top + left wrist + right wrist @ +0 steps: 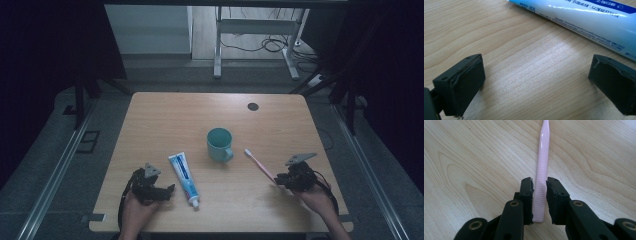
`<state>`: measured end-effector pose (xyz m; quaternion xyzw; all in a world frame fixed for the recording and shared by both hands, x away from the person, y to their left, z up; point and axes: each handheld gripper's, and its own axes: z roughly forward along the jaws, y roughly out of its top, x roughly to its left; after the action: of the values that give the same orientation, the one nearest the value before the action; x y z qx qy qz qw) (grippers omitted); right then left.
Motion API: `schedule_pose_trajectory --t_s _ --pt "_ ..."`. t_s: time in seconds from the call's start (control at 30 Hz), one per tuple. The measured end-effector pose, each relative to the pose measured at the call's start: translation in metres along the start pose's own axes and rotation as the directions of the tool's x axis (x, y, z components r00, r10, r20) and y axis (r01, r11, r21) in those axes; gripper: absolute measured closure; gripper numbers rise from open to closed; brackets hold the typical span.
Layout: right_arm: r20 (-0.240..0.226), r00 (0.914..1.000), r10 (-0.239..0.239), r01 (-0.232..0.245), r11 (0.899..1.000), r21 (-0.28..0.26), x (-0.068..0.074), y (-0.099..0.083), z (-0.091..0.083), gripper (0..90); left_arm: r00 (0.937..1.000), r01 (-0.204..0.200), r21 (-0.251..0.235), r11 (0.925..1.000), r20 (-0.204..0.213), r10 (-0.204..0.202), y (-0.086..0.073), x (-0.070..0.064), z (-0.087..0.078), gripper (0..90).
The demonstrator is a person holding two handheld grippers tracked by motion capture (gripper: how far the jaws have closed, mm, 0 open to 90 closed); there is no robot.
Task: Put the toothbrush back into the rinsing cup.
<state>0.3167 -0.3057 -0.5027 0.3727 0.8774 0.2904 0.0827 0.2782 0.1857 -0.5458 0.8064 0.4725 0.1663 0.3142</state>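
R fingers clamped on toothbrush handle; L fingers wide apart, empty.

R gripper (539, 187) pinches the pink toothbrush (542, 165) near its butt end, brush lying flat on the bench (165, 115) w/ head toward the teal mug (219, 144). L gripper (536, 75) sits low over bare wood, toothpaste tube (584, 17) just beyond its tips, not touching. Both hands near the front edge; open room mid-bench & far side.

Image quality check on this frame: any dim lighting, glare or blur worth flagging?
High view: dim, surroundings nearly black, table evenly lit. Left gripper view: glare patch on the wood, toothpaste tube print soft. Right gripper view: bright, toothbrush sharp near the right gripper, its far end blurring.
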Motion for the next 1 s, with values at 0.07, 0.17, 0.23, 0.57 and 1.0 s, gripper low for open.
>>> schedule_pose_trajectory --t_s 0.07,0.17,0.23,0.57,1.0 --pt "-0.005 1.0 0.006 -0.006 1.0 0.017 -0.001 0.002 0.001 71.7 1.0 -0.001 0.001 1.0 0.0 0.001 0.0 0.0 0.0 0.6" --pt "-0.005 1.0 0.007 -0.007 0.999 0.045 -0.003 0.007 0.004 69.7 1.0 0.002 -0.002 1.0 0.0 -0.002 0.0 0.0 0.0 0.6" --pt "-0.01 0.9999 0.008 -0.007 0.998 0.068 -0.005 0.011 0.007 68.8 1.0 0.001 -0.001 1.0 0.0 -0.001 0.0 0.0 0.0 0.6" --pt "-0.006 1.0 0.001 0.0 0.985 0.174 -0.007 0.035 0.014 67.6 1.0 0.002 -0.001 1.0 0.0 -0.002 0.0 0.0 0.0 0.6" --pt "-0.016 0.9996 -0.024 0.028 0.95 0.31 -0.005 0.063 0.028 68.7 1.0 0.001 0.0 1.0 0.0 -0.001 0.0 0.0 0.0 0.6"
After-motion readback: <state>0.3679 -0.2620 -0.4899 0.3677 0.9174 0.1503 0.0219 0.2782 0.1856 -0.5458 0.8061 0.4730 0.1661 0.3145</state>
